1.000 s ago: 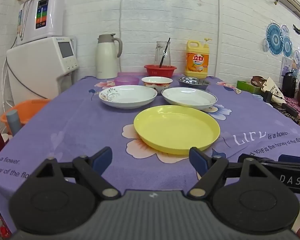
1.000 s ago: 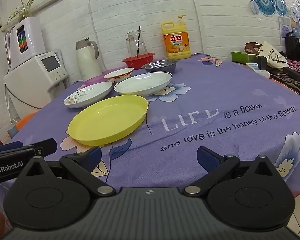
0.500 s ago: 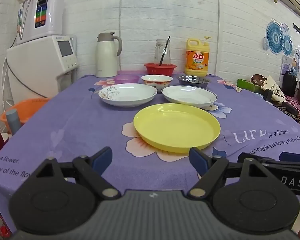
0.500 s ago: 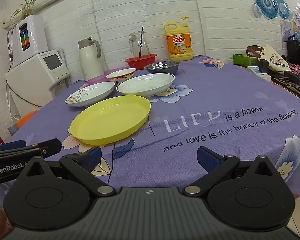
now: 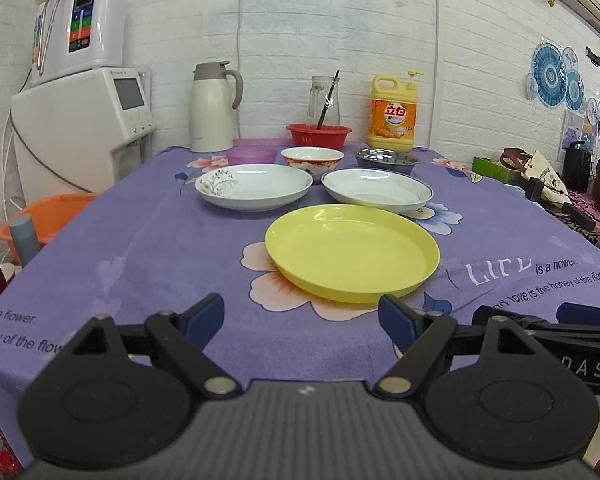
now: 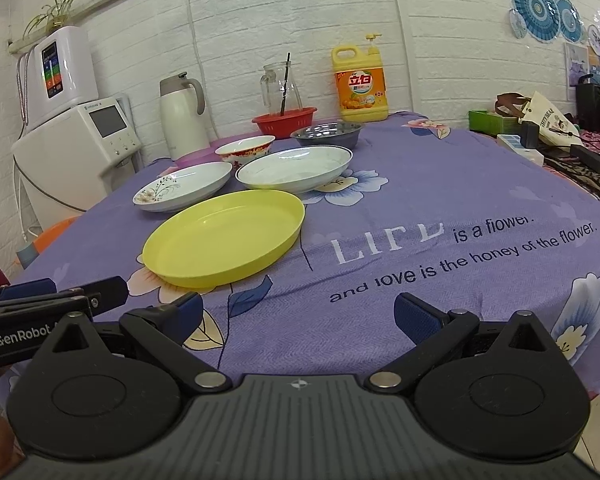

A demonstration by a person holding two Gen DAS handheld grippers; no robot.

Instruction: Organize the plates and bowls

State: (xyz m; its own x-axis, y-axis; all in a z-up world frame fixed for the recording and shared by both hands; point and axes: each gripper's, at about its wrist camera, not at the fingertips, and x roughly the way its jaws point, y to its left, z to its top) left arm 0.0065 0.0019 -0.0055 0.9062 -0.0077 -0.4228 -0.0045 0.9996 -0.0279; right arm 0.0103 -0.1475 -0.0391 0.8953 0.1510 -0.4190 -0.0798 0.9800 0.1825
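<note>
Yellow plate: nearest dish, flat on the purple tablecloth, just ahead of both grippers; it looked like light plastic, stiff, with a low upright rim that a finger pair could pinch at the near edge.
Floral plate: sat behind and to the left, apart from the yellow one; glossy white, probably ceramic, so heavier, slippery and breakable; the shallow sloping rim was the only hold.
Blue-rimmed plate: sat behind and to the right, its near edge close to the yellow plate's far rim; same glazed look, same care judged necessary.
Red-patterned bowl: stood between and behind the two white plates; steeper wall, likely easier to pinch over the lip.
Steel bowl: stood to its right; light, tough, smooth.
Purple bowl: stood at the left of the row, translucent, likely plastic.
Left gripper: fingers spread wide, nothing between them, short of the yellow plate.
Right gripper: likewise spread and empty, hovering over the cloth to the right of the plate.
Stage: judged to be the very start, nothing stacked.
</note>
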